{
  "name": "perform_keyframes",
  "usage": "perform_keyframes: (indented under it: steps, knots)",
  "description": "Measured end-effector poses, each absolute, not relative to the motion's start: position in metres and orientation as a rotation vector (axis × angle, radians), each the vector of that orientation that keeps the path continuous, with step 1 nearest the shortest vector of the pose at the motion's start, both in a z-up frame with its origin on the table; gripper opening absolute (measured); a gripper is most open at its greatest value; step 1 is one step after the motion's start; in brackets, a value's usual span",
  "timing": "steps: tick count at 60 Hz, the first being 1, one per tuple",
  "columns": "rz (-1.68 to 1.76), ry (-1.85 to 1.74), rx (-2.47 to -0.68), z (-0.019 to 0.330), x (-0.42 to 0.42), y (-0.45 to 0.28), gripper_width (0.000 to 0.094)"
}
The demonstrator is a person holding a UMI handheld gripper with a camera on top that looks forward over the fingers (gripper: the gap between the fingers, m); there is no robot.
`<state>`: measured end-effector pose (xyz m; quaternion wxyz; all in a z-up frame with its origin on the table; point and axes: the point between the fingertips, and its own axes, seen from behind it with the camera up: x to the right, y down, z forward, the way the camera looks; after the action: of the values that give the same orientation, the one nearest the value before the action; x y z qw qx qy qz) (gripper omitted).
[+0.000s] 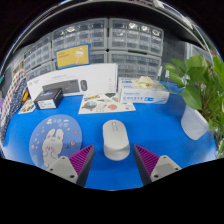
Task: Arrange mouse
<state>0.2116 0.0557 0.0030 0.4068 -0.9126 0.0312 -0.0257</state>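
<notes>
We see the gripper (pixel 115 162) held low over a blue table (pixel 160 125), its two fingers spread wide apart with nothing pressed between them. The purple pads (pixel 82 158) face each other across the gap. A white mouse (pixel 115 139) lies flat on the table between the fingertips, its near end reaching into the gap and its far end pointing away from us. There is clear blue surface on either side of it, so neither pad touches it.

Just left of the mouse lies a round pad (pixel 55 139) with a pale printed figure on it. Beyond the mouse we see a flat sheet (pixel 106 103) with coloured shapes, and behind that a long white box (pixel 73 82) picturing a keyboard. A small black item (pixel 50 97) sits in front of that box. To the right of the sheet lies a lower white box (pixel 145 93). A second white mouse (pixel 194 123) rests well to the right, beneath a green plant (pixel 205 80). Grey drawer racks (pixel 110 38) line the back.
</notes>
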Motion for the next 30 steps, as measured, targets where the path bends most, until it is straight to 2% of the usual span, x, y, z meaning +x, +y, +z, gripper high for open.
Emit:
perform_keyframes:
  steps: [7, 11, 16, 18, 25, 30]
  knots:
    - [-0.044, 0.056, -2.318, -0.007, 0.215, 0.081, 0.0789]
    - [-0.044, 0.052, -2.312, -0.007, 0.216, 0.091, 0.0670]
    - [-0.047, 0.035, -2.295, -0.006, 0.216, 0.101, 0.0589]
    - [-0.046, 0.032, -2.288, -0.006, 0.215, 0.103, 0.0529]
    - [-0.072, -0.008, -2.284, -0.007, 0.214, 0.104, 0.0491]
    - [-0.083, -0.009, -2.294, -0.007, 0.213, 0.103, 0.0418]
